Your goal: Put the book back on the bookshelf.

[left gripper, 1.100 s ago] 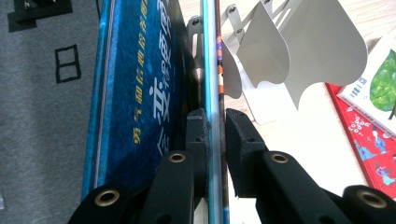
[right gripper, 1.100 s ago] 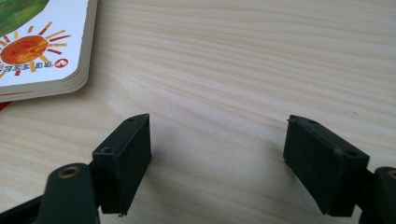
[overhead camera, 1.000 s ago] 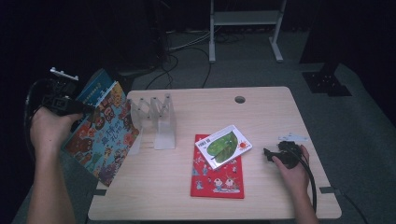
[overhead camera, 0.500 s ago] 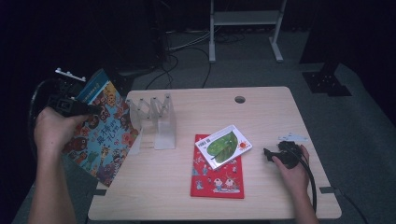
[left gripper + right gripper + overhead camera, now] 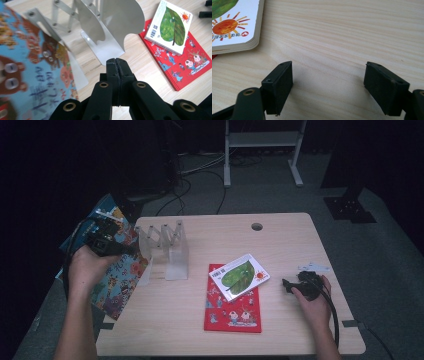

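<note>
The wooden counter (image 5: pixel 280 330) carries everything; off its left edge a large blue picture book (image 5: pixel 117 277) with cartoon animals stands tilted, its lower part overhanging the counter's corner, just beside the white folding book rack (image 5: pixel 167 250); whether the left gripper (image 5: pixel 102 240) has hold of the book I cannot tell, since in the left gripper view its jaws are pressed fully together with nothing visible between their tips, pointing toward the rack's base; near the middle lies a flat red book (image 5: pixel 232 307), and a smaller white book with a green leaf (image 5: pixel 239 276) rests aslant on its upper end; the right gripper (image 5: pixel 328 86) sits low on the counter to their right, jaws spread apart and empty.
</note>
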A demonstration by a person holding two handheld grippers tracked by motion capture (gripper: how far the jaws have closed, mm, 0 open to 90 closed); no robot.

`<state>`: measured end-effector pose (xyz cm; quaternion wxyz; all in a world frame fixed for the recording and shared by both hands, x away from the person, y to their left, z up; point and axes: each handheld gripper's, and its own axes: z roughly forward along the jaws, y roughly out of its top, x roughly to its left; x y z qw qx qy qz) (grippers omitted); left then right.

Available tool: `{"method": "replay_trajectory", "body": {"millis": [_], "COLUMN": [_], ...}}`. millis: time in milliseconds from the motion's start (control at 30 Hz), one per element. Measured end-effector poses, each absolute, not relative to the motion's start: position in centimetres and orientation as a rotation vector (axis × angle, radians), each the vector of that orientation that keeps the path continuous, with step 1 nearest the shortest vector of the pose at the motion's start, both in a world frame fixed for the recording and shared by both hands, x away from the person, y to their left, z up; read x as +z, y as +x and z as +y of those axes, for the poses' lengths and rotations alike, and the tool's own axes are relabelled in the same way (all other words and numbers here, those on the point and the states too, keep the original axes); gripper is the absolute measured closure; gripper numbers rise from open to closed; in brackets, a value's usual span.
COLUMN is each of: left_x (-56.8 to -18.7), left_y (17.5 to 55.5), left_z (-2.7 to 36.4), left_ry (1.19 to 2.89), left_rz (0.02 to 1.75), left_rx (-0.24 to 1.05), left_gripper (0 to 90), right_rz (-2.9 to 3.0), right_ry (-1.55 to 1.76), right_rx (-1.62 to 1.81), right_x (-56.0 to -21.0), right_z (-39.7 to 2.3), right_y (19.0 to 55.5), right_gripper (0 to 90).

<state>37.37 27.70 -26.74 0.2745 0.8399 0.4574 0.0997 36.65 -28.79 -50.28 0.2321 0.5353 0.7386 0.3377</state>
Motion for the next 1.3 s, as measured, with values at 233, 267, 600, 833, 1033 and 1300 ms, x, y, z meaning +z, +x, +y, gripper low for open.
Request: {"method": "replay_trajectory", "body": {"millis": [233, 267, 600, 833, 1033, 1300], "left_x": [-29.2, -29.5, -32.7, -36.0, -38.5, -41.2], "left_y": [37.4, 37.4, 36.8, 36.3, 36.6, 36.1], "left_z": [25.5, 25.3, 23.0, 21.1, 20.2, 18.8], "left_ry": [2.29, 2.29, 2.358, 2.367, 2.392, 2.387], "left_rz": [1.182, 1.178, 1.061, 0.942, 0.899, 0.875], "left_rx": [0.268, 0.267, 0.218, 0.225, 0.179, 0.189], "left_gripper": [84.4, 84.4, 70.1, 52.8, 43.7, 27.8], "right_rz": [2.03, 2.03, 2.032, 2.046, 2.055, 2.084], "right_ry": [1.47, 1.471, 1.468, 1.456, 1.447, 1.405], "right_rx": [0.927, 0.926, 0.923, 0.926, 0.927, 0.988], "right_x": [-50.3, -50.3, -50.3, -50.3, -50.1, -48.8], "right_z": [-28.8, -28.8, -28.8, -28.8, -28.7, -27.5], "right_y": [36.7, 36.6, 36.7, 36.6, 36.6, 36.5], "right_gripper": [22.3, 22.3, 22.3, 20.5, 28.0, 32.3]}}
